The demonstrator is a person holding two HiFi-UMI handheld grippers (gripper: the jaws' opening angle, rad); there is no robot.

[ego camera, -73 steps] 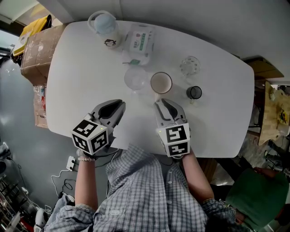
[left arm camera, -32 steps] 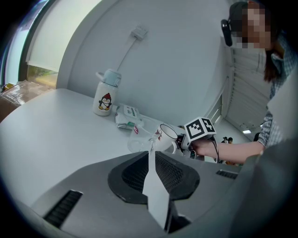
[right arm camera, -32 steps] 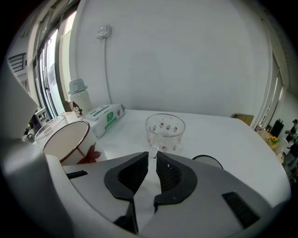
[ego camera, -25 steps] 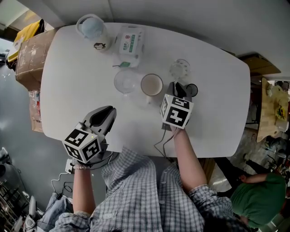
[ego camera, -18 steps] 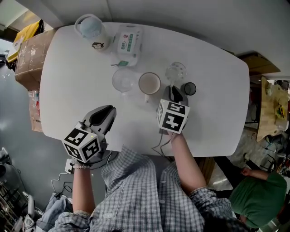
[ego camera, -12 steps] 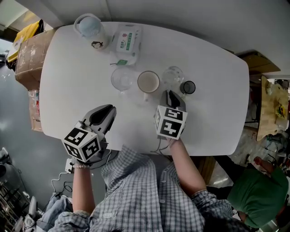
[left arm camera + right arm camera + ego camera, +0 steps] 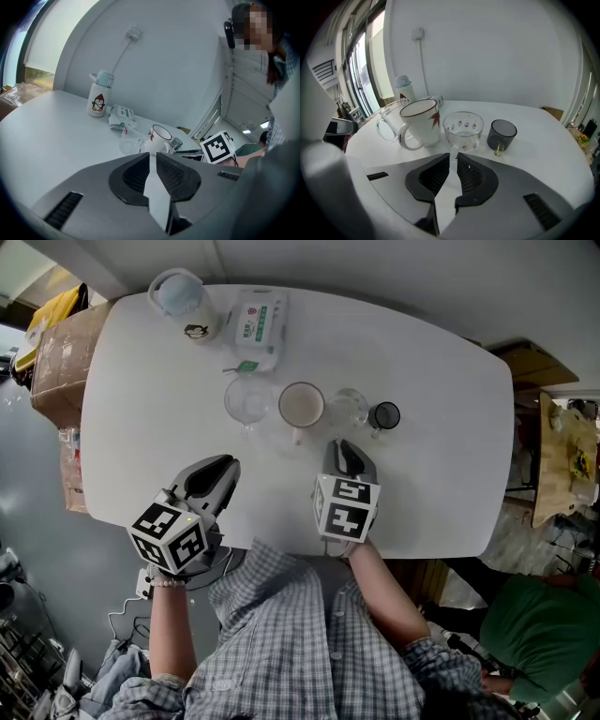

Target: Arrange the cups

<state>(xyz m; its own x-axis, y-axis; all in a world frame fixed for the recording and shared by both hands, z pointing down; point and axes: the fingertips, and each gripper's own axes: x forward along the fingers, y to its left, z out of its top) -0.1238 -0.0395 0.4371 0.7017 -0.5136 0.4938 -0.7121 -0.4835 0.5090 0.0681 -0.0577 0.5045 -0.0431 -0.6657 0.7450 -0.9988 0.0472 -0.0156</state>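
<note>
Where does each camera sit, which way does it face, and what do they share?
Head view: on the person's head, looking steeply down at the white table; shows both forearms, left gripper, right gripper.
Left gripper view: on the left gripper, facing across the table toward the cup row; own jaws in foreground.
Right gripper view: on the right gripper, facing the cup row close up; own jaws below.
Shared: all three show the white mug.

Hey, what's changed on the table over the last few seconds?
The right gripper reached out, drew the patterned glass toward the person into the row between the white mug and dark cup, then pulled back, empty. The left gripper, clear mug, bottle and wipes pack stayed put.
</note>
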